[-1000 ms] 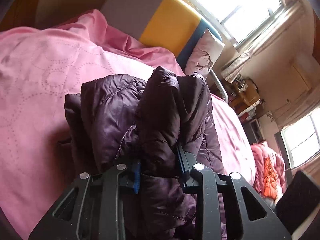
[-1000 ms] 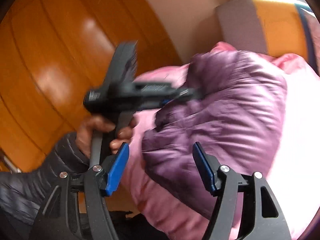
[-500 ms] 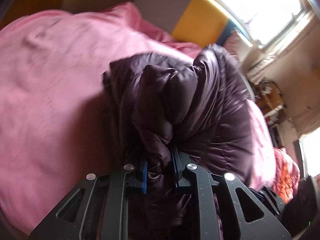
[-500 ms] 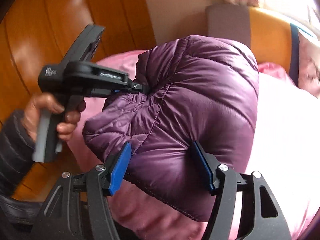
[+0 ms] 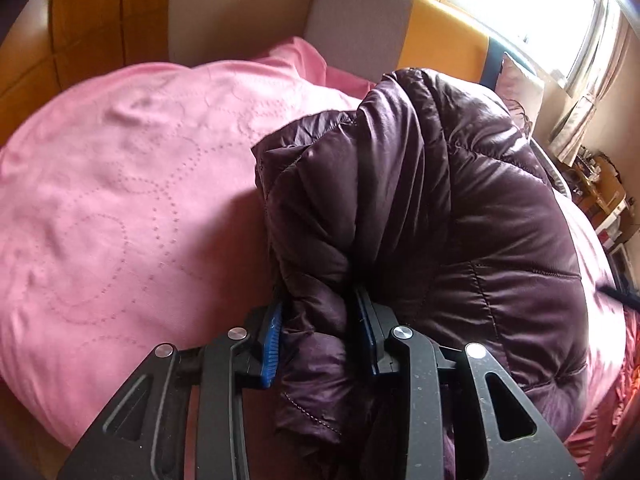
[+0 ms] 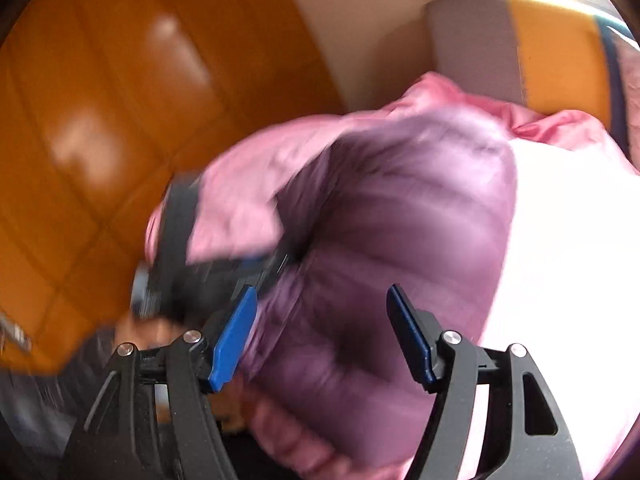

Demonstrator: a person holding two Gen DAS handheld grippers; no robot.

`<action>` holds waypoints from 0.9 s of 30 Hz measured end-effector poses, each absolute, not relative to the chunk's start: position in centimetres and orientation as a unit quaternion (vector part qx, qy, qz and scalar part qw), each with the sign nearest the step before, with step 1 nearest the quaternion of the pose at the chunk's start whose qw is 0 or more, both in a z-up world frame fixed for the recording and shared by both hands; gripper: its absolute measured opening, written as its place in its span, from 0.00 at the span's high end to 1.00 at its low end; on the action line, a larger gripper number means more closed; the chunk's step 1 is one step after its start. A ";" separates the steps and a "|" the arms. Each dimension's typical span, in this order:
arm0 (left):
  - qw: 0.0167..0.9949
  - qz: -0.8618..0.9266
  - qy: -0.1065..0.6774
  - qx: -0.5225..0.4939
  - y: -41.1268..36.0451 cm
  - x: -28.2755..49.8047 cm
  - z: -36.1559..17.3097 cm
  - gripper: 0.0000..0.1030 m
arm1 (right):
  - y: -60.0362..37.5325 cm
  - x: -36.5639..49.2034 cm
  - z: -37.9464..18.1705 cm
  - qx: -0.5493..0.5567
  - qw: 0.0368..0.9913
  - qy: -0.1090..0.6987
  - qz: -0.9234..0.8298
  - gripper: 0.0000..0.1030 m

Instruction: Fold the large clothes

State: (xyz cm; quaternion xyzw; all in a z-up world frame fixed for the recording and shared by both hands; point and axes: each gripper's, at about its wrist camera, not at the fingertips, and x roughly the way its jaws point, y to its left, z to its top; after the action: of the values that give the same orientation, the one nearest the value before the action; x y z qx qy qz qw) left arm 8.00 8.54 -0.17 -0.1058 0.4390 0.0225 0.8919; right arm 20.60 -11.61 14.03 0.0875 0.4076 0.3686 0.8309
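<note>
Jacket [image 5: 460,208]: purple, quilted, bunched in a mound on the pink bedspread [image 5: 120,208], toward the bed's headboard [image 5: 400,40] end.

Left gripper [image 5: 320,328]: jaws narrow, a thick fold of the jacket between the blue pads, cloth bulging above and below them. Jaws have just been opening; the fold fills the gap and the pads press it on both sides.

Right gripper [image 6: 322,336]: jaws wide, just been opening a little further. View blurred; the jacket [image 6: 400,240] lies ahead of and between the pads [image 6: 234,340], not squeezed.

Left gripper, seen from the right wrist [image 6: 224,264]: a dark blur at the jacket's left edge, a hand [image 6: 152,330] below it.

Wooden wall panel [image 6: 100,100]: orange-brown, beyond the bed's left edge.
</note>
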 end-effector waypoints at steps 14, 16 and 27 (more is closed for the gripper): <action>0.904 0.035 0.417 -0.090 8.6 7.4 -0.4 0.50 | -5.7 31.6 10.0 0.031 0.833 0.470 0.291 0.30; 0.904 0.035 0.416 -0.091 8.5 7.1 -0.4 0.50 | -4.9 31.6 8.8 0.028 0.827 0.481 0.289 0.28; 0.903 0.031 0.416 -0.098 8.6 6.8 -1.0 0.50 | -5.4 31.2 8.7 0.031 0.824 0.487 0.289 0.11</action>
State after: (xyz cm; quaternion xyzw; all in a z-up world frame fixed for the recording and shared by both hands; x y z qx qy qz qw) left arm 6.81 8.64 -1.02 -0.0985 0.4160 0.0313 0.9035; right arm 31.23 -5.36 8.68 0.0313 0.4872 0.2889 0.8235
